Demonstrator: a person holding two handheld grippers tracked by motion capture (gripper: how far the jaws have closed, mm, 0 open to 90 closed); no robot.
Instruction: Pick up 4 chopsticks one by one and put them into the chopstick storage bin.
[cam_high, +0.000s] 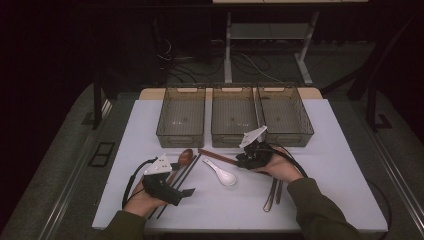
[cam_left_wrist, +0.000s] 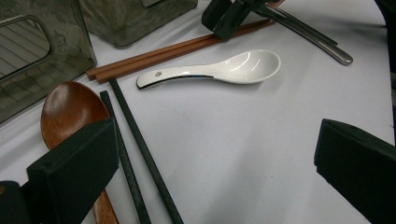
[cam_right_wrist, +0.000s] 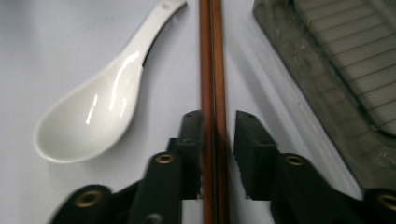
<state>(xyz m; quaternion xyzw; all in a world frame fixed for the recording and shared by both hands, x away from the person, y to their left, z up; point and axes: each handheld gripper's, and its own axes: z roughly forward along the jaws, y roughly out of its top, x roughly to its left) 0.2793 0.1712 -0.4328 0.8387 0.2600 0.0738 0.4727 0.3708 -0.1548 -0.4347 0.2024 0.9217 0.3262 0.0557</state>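
The right tongs (cam_right_wrist: 218, 140) sit low over the pair of reddish-brown wooden chopsticks (cam_right_wrist: 213, 70), one black jaw on each side of them. In the right gripper view the left jaw lies against the pair while a thin gap shows at the right jaw, so the tongs straddle the chopsticks with their jaws narrowly apart and have not clamped them. The chopsticks lie flat and side by side on the white desk (cam_high: 340, 165), at about 12 o'clock from the white ceramic soup spoon (cam_high: 220, 172) and just in front of the middle one of three smoky transparent plastic bins (cam_high: 233, 116). In the high view the right tongs (cam_high: 248, 155) meet the pair at its 3 o'clock end.

The left tongs (cam_left_wrist: 215, 158) are wide apart with nothing between them, hovering over bare desk. At their 9 o'clock lie a brown wooden spoon (cam_left_wrist: 70, 109) and a pair of black chopsticks (cam_left_wrist: 135, 149), the spoon's bowl just beside the chopsticks' upper ends. The white spoon lies at 12 o'clock from these tongs, its bowl toward 3 o'clock in the left gripper view.

Two long metal utensils (cam_high: 273, 192) lie side by side at 6 o'clock from the right hand (cam_high: 282, 167). The left hand (cam_high: 142, 200) rests near the desk's near edge.
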